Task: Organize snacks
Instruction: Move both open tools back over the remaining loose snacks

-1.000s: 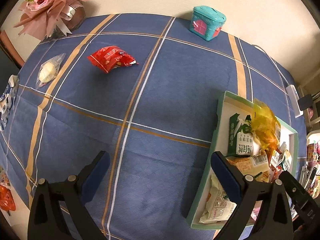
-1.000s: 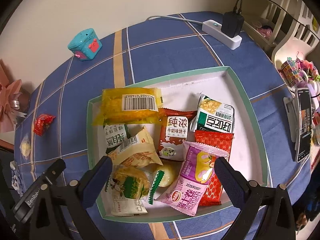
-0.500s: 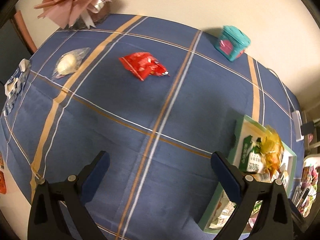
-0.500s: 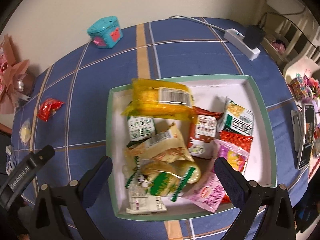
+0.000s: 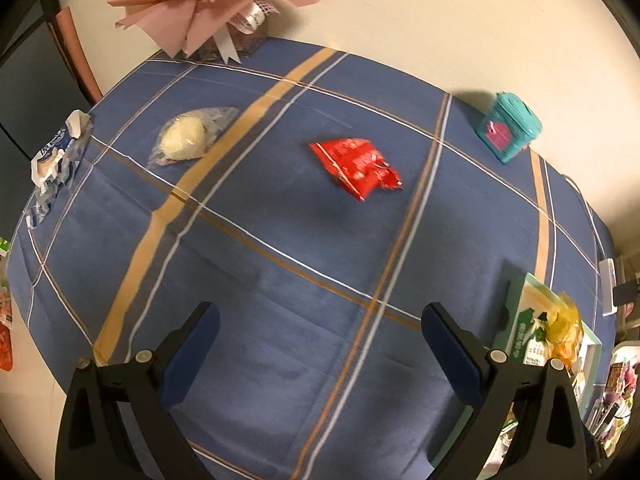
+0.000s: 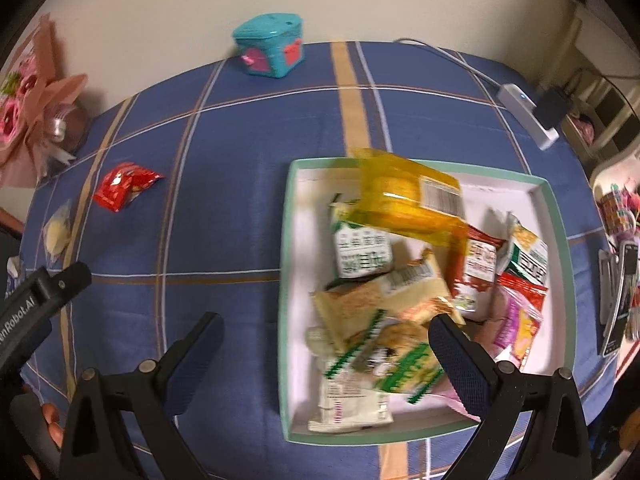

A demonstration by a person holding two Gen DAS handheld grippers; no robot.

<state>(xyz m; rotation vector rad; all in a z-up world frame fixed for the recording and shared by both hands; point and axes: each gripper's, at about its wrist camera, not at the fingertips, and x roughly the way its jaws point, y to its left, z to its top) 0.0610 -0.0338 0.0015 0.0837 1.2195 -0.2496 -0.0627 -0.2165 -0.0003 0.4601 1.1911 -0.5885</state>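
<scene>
A crinkled red snack packet (image 5: 357, 168) lies flat on the blue plaid tablecloth (image 5: 280, 264), well ahead of the left gripper (image 5: 320, 332), whose jaws stand wide apart and empty. Left of the packet sits a clear-wrapped pale bun (image 5: 188, 138); a teal toy box (image 5: 509, 127) stands to its right by the wall. The green-rimmed tray (image 6: 558, 216), far right of the packet, is heaped with snacks, a yellow packet (image 6: 404, 200) on top. The right gripper (image 6: 326, 340), jaws also spread wide and holding nothing, hangs over the tray's left edge. Compared with a second ago, the left gripper has swung away from the tray toward the red packet.
</scene>
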